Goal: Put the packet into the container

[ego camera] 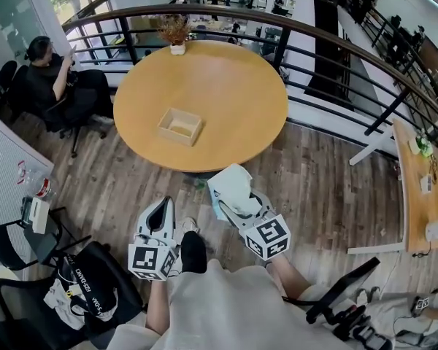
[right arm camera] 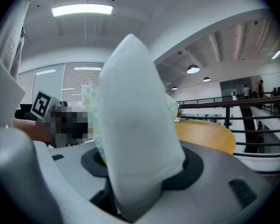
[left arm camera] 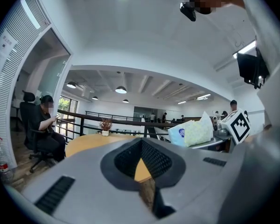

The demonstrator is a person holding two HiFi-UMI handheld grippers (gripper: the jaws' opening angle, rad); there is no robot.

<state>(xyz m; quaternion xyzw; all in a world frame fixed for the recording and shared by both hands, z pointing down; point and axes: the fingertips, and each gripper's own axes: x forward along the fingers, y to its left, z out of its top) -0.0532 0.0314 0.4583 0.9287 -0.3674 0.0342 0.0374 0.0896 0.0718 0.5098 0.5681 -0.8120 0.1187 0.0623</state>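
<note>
A small open wooden container [ego camera: 179,126] stands near the middle of the round wooden table [ego camera: 233,86]. My right gripper [ego camera: 230,204] is over the floor, short of the table's near edge, and is shut on a soft white and pale-blue packet [ego camera: 232,184]. In the right gripper view the packet [right arm camera: 135,134] sticks up between the jaws and fills the middle. My left gripper [ego camera: 162,204] hangs lower left, jaws together and empty. The left gripper view shows the packet [left arm camera: 191,132] off to the right and the table [left arm camera: 91,141] ahead.
A potted dry plant [ego camera: 177,31] sits at the table's far edge. A curved black railing [ego camera: 336,39] runs behind the table. A person [ego camera: 55,79] sits at the far left. Black chairs [ego camera: 22,246] and a bag [ego camera: 84,290] are at lower left, a desk [ego camera: 416,188] at right.
</note>
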